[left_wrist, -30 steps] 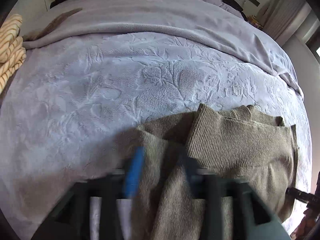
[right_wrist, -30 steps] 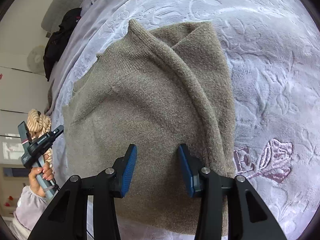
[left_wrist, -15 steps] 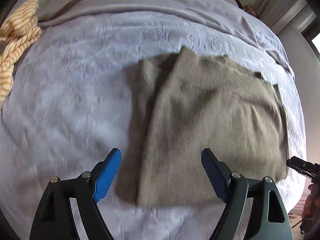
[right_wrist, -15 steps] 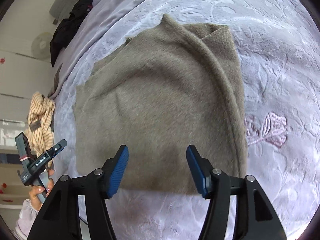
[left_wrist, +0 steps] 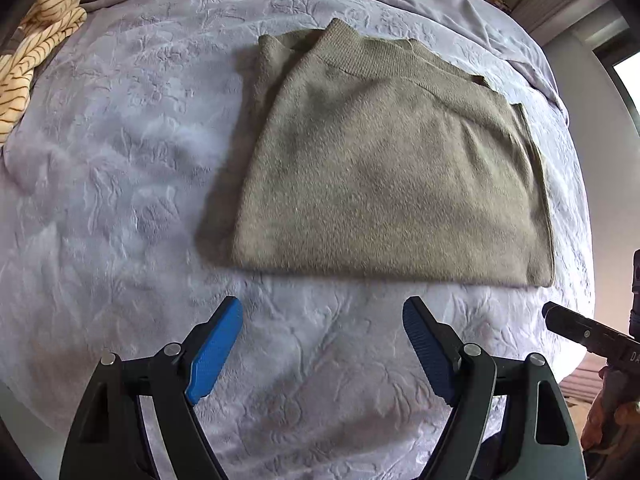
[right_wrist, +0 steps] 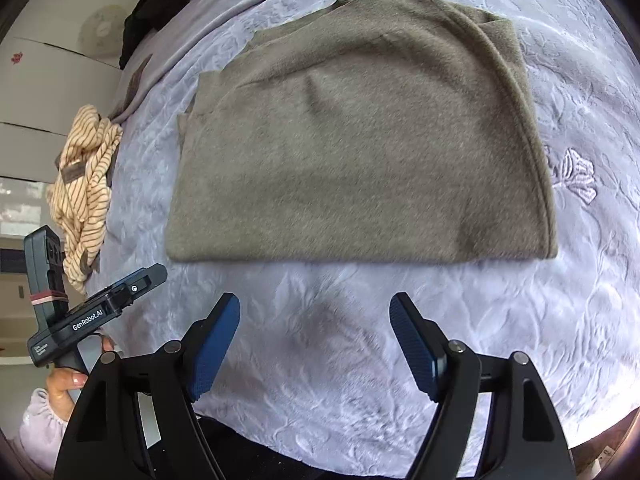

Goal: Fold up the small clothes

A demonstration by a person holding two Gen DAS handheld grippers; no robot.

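the olive sweater [left_wrist: 384,176] is showing a matt, fuzzy knit with ribbed edging. the lavender bedspread [left_wrist: 120,208] is looking plush, embossed with leafy relief. the left gripper [left_wrist: 322,346] is wearing matt black plastic arms and textured blue pads [left_wrist: 214,350].

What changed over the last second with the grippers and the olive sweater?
Both grippers backed off the olive sweater: the left gripper and right gripper, earlier over the knit, now hover above bare blanket with nothing between them; the right's jaws are opening. The sweater stays folded flat; the striped garment is untouched.
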